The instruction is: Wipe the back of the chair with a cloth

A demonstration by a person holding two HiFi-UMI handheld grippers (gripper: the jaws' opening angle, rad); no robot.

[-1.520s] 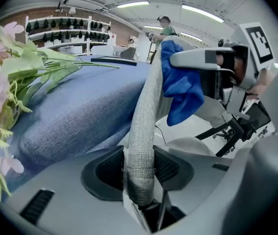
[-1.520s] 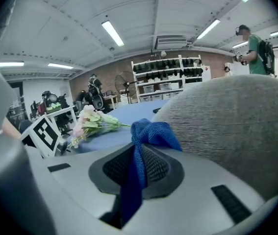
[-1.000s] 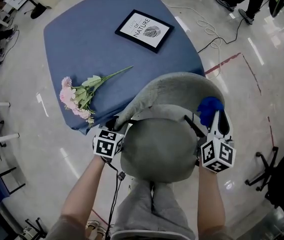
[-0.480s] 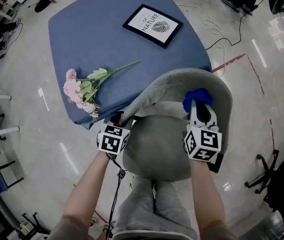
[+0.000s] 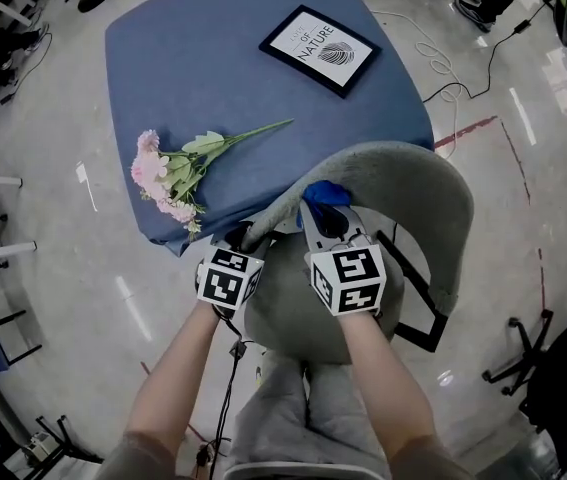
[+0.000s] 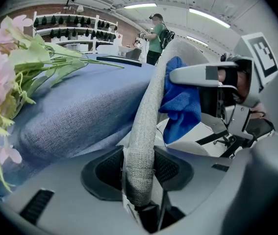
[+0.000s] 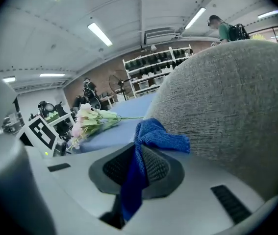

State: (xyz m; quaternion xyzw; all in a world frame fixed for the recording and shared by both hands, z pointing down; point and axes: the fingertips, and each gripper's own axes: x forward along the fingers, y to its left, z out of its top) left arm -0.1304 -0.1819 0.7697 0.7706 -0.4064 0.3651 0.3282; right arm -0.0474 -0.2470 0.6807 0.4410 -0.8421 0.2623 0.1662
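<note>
The curved grey fabric chair (image 5: 418, 173) stands in front of me, its seat below my hands and its backrest arching away. A bright blue wiping cloth (image 5: 325, 192) lies against the seat-facing side of that backrest, near the backrest's left end. My right gripper (image 5: 325, 218) is clenched on the cloth: the fabric is pinched between the two dark pads, one end hanging down below them and the other bunched above, touching the grey weave of the chair.

My left gripper (image 6: 139, 168) grasps the chair itself. Its jaws are closed on the narrow left edge of the backrest, and the pads press the grey fabric from both sides. The two grippers sit close together, the cloth just to the right of the clamped edge.

Beyond the chair's backrest is a table under a blue cover (image 5: 213, 58), its near corner just beside the chair's left edge. A spray of pink flowers with green leaves (image 5: 168, 178) lies on that corner. Farther from the chair, a black-framed print (image 5: 320, 50) lies flat on the table. A white cable (image 5: 433, 63) loops on the shiny floor, well apart from the chair.
</note>
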